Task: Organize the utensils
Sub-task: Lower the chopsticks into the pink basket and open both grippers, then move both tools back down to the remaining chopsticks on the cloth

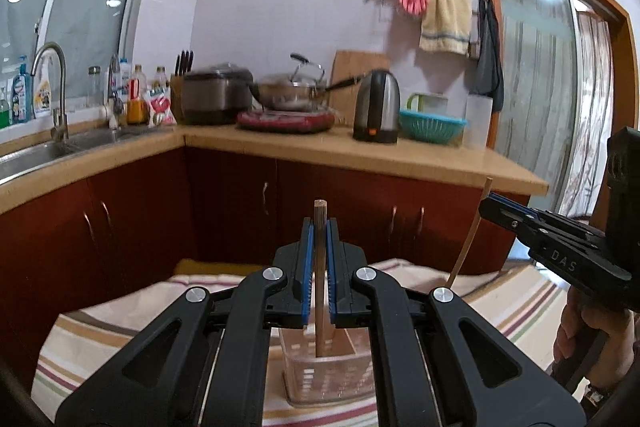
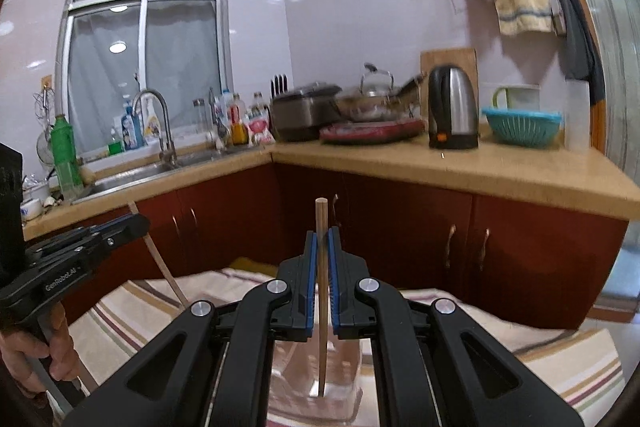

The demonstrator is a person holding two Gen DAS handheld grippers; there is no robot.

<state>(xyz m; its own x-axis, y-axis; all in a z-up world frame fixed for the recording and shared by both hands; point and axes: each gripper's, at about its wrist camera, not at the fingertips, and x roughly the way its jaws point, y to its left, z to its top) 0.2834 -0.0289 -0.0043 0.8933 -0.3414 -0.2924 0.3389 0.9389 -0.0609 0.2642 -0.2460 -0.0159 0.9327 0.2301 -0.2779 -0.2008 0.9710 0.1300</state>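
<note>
Chopsticks, one in each of my tongs, both aimed at the clear holder [image 1: 326, 367] on the striped cloth [image 1: 100, 331].

Left of the holder, my left gripper [image 1: 319, 227] is clamped shut on the left chopstick [image 1: 320, 291]. I hold it upright by its upper part so the long lower end hangs free; that end sits at the holder's mouth, seemingly just inside, though I cannot tell whether it touches a wall.

Right of the holder, my right gripper [image 2: 322, 239] is likewise closed on the right chopstick [image 2: 321, 307], upright, its tip low against the holder's clear wall. Inside or just in front, the blur hides.

I judge the drop-in is close. The holder's rim is the edge to mind: its mouth is narrow and both tongs crowd above it, so the sticks should go straight down, one after the other. Around the holder the cloth lies open; beyond it stand the red cabinets [image 1: 224, 203], well apart.
</note>
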